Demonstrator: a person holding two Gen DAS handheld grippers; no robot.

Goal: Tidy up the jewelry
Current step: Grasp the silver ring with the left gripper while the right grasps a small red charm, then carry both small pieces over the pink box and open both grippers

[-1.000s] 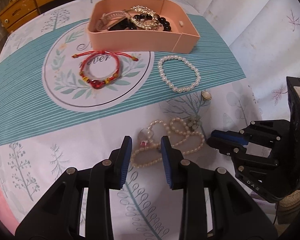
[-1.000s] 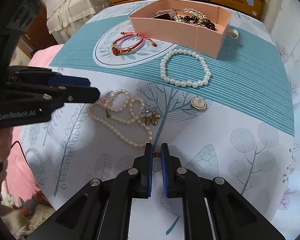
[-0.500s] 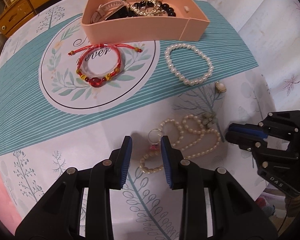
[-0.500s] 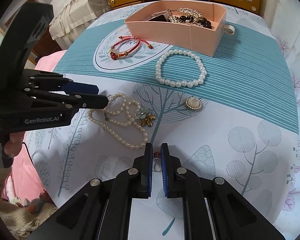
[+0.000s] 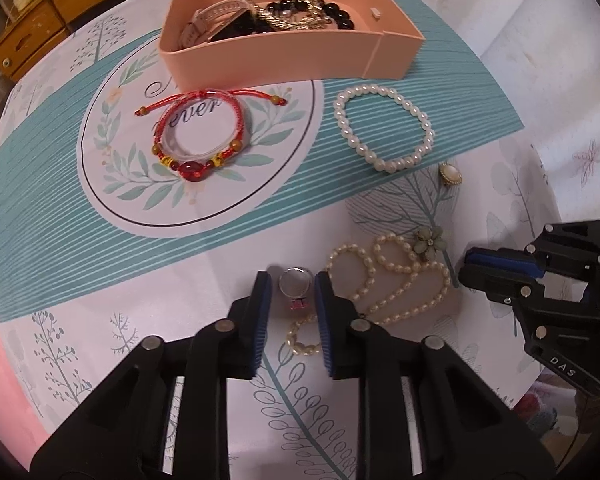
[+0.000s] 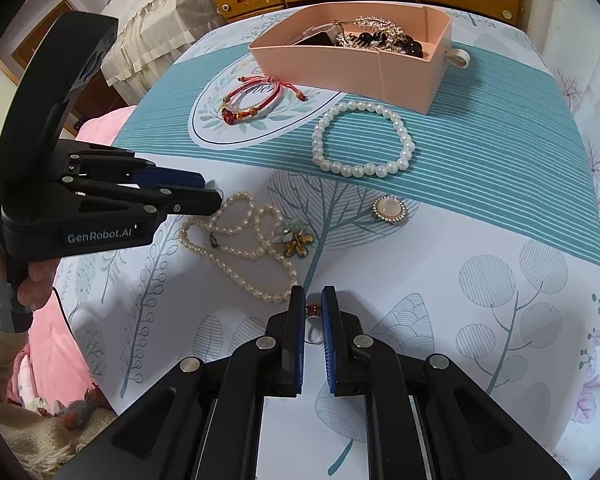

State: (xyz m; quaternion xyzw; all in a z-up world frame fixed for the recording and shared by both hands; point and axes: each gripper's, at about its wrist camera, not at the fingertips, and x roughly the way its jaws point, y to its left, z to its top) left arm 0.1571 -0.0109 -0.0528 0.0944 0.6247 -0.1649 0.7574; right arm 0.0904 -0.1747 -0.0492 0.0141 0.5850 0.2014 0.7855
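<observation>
Left tool (image 5: 289, 306): fingers spread, straddling a silver ring (image 5: 295, 285) lying on the counter (image 5: 180, 292) beside the pearl necklace (image 5: 384, 280). Right tool (image 6: 312, 312): fingers pinching a red-stone ring (image 6: 312, 316). Pink jewelry box (image 5: 288, 56) stands well apart.

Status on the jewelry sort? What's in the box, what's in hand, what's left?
Done: the pink box already holds a watch, a dark bead bracelet and a gold piece.
In hand: right gripper is shut on a red-stone ring; left gripper is open around a silver ring.
Left: red bracelet, pearl bracelet, brooch, pearl necklace.
</observation>
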